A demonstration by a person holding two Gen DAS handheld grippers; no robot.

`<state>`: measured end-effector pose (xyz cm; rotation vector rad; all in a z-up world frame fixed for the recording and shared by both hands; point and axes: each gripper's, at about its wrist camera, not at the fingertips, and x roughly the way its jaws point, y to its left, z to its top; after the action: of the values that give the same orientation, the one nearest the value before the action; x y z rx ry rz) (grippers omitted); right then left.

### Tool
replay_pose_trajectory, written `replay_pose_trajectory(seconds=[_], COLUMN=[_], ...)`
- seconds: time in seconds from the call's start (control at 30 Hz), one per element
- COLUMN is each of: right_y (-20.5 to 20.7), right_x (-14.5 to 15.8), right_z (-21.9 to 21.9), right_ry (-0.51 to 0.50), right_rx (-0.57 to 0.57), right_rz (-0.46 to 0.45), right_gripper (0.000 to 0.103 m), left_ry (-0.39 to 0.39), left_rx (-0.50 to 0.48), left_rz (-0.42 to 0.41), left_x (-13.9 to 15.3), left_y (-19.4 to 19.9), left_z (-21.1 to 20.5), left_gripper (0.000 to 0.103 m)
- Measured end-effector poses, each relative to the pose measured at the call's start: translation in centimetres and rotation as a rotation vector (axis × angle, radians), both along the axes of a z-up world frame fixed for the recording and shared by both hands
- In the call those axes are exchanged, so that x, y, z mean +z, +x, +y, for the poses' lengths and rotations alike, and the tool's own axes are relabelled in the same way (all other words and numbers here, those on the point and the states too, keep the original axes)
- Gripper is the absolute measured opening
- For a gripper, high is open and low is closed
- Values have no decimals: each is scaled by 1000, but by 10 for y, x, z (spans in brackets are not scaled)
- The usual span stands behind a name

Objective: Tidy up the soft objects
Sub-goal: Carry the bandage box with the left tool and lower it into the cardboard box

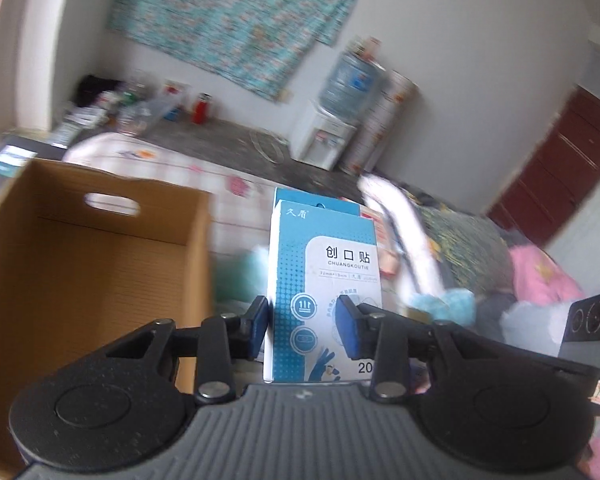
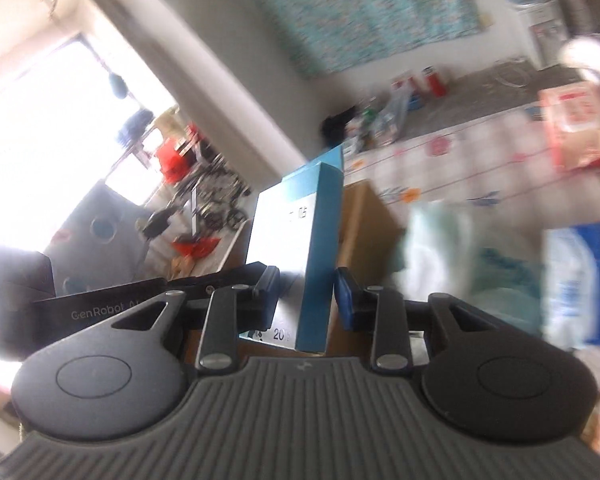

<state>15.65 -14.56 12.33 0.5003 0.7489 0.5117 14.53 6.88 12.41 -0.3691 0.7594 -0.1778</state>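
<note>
Now the bandage box [image 1: 324, 280] stands between the left claw's [image 1: 306, 328] pads.

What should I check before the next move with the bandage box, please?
1. Right gripper grip on the bandage box: ok, the pads press on both sides.
2. Left gripper grip on the same box: cannot tell, one pad overlaps the printed face.
3. Cardboard box open with room inside: ok.
4. Held item counts as soft: not ok, it looks like a rigid carton.
5. Fluffy blue item clear of the path: cannot tell, the view is blurred.
</note>
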Motion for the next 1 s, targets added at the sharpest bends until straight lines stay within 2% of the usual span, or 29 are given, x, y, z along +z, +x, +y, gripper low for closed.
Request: replay_pose_trajectory(seconds=[0.07,0.2,0.4,0.5,0.6,0.73,0.87,1.0], right_y=[14,42,84,109,130,132,125,112], right_x=[0,-10,-43,-58,-74,-82,-84,-86], right_z=[33,88,127,130,127,109,88,74], right_ry=[-9,-36,-83,-145,-216,-193,-178,-155], right_rx=[47,111,101,72,28,8,2,12], right_rz=[16,67,154,164,163,167,157,153], right_gripper=[30,30,30,31,32,32,32,32], left_ry=[12,-11,-42,-46,0,25,63,86], left_rx=[51,133,162,151,154,132,102,-2], left_rz=[13,76,165,215,303,403,451,519], left_x=[-2,-18,-53,-74,-103,-133,-148,-156], left_y=[1,13,46,73,97,110,112,112], left_z=[25,69,112,121,121,119,113,104], left_gripper=[37,36,35,36,36,36,42,47])
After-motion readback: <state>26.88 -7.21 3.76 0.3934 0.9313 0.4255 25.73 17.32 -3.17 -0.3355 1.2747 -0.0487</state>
